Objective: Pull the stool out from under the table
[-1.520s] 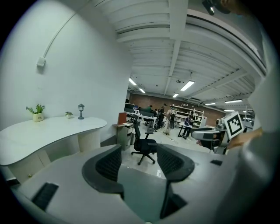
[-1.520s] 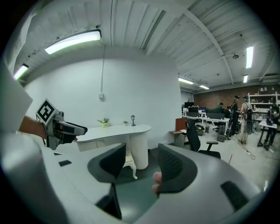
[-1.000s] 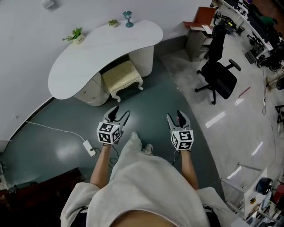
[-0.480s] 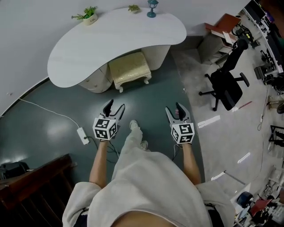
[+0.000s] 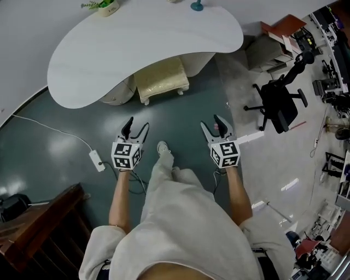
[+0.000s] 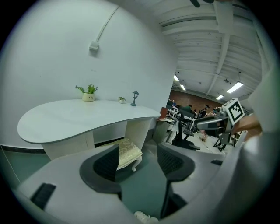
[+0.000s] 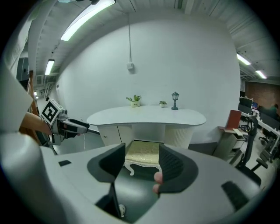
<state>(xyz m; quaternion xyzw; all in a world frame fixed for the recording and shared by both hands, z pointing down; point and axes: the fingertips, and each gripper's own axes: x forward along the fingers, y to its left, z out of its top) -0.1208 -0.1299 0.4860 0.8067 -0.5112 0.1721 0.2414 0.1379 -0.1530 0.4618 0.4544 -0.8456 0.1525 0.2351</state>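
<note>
A cream stool (image 5: pixel 161 80) with a patterned cushion and white carved legs stands partly under a white kidney-shaped table (image 5: pixel 136 46). It also shows between the jaws in the left gripper view (image 6: pixel 129 153) and the right gripper view (image 7: pixel 142 153). My left gripper (image 5: pixel 135 128) hovers over the green floor, short of the stool, jaws apart and empty. My right gripper (image 5: pixel 215 124) is level with it on the right, jaws apart and empty too.
A small plant (image 5: pixel 101 5) and a blue lamp figurine (image 5: pixel 196 5) stand on the table. A white power strip (image 5: pixel 97 161) with its cable lies on the floor at left. A black office chair (image 5: pixel 280 101) stands at right, dark wooden furniture (image 5: pixel 38 229) at lower left.
The person has stepped closer to the table; the table and stool sit nearer and higher in the head view. Both grippers stay apart and empty.
</note>
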